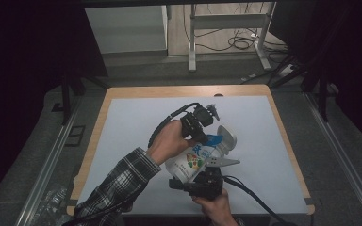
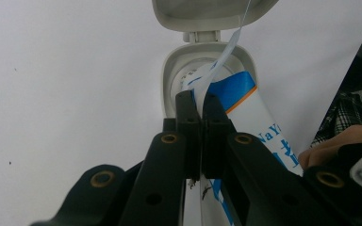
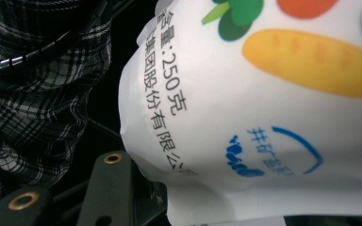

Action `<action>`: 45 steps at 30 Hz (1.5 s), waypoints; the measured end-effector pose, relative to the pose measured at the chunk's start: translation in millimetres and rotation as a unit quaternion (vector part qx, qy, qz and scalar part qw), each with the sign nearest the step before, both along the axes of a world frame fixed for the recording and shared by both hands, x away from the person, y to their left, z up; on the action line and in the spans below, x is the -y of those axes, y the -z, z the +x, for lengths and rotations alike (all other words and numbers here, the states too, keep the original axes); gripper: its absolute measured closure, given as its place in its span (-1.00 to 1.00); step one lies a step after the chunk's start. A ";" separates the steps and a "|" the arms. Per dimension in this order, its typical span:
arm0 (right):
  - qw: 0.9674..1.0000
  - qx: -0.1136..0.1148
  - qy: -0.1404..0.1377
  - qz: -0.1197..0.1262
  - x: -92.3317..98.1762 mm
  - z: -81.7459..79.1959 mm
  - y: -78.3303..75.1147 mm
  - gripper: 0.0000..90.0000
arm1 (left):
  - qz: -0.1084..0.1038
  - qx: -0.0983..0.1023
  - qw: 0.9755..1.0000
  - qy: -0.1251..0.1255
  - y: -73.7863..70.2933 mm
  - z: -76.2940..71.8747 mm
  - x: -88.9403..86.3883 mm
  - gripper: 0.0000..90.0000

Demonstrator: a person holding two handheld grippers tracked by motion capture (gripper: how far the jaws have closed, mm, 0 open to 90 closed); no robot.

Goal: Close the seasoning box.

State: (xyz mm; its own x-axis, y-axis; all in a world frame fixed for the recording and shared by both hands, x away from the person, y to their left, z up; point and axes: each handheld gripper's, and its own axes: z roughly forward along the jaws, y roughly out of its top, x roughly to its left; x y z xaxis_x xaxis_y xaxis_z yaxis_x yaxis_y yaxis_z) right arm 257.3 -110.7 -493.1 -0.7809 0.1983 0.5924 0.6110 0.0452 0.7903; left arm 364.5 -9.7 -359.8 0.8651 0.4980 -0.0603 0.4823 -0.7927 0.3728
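A white bottle point(image 1: 194, 161) with blue print and vegetable pictures lies tilted above the table, its grey flip lid point(image 1: 227, 136) swung open. My right gripper point(image 1: 194, 173) comes in from the near edge and is shut on the bottle's body point(image 3: 264, 117), one of its fingers point(image 3: 108, 183) showing beside the bottle. My left gripper point(image 1: 209, 139) reaches in from the left to the bottle's mouth point(image 2: 188, 70). Its jaws point(image 2: 200, 101) are pressed together on a thin strip of the bottle's plastic wrap point(image 2: 235, 37), which runs up past the open lid point(image 2: 207, 12).
A white mat point(image 1: 136, 122) covers the wooden table point(image 1: 99, 141). A plaid sleeve point(image 1: 118, 188) enters from the bottom left. Behind the table stand metal frame legs point(image 1: 192, 47) and loose cables point(image 1: 240, 42) on the floor. Crumpled plastic point(image 1: 52, 202) lies left of the table.
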 end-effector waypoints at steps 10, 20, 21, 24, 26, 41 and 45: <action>1.000 -0.005 0.000 0.004 0.3 0.5 0.3 0.18 | 0.004 -0.002 1.000 -0.002 0.3 0.8 1.6 0.98; 1.000 -0.005 0.002 0.008 0.6 0.5 1.3 0.18 | 0.007 -0.003 1.000 -0.001 0.6 1.1 2.9 0.98; 1.000 -0.005 0.002 0.008 0.6 0.5 1.3 0.18 | 0.008 -0.003 1.000 -0.001 0.6 1.1 2.9 0.98; 1.000 -0.005 0.000 0.009 0.5 0.6 1.4 0.18 | 0.009 -0.003 1.000 -0.001 0.5 1.2 3.0 0.98; 1.000 -0.005 0.000 0.009 0.5 0.6 1.3 0.18 | 0.010 -0.003 1.000 -0.001 0.5 1.2 3.0 0.98; 1.000 -0.012 -0.002 0.013 0.9 0.7 1.2 0.18 | 0.011 -0.007 1.000 -0.001 1.4 2.2 3.5 0.97; 1.000 -0.013 -0.003 0.014 0.9 0.6 1.1 0.18 | 0.011 -0.007 1.000 -0.002 1.6 2.3 3.1 0.97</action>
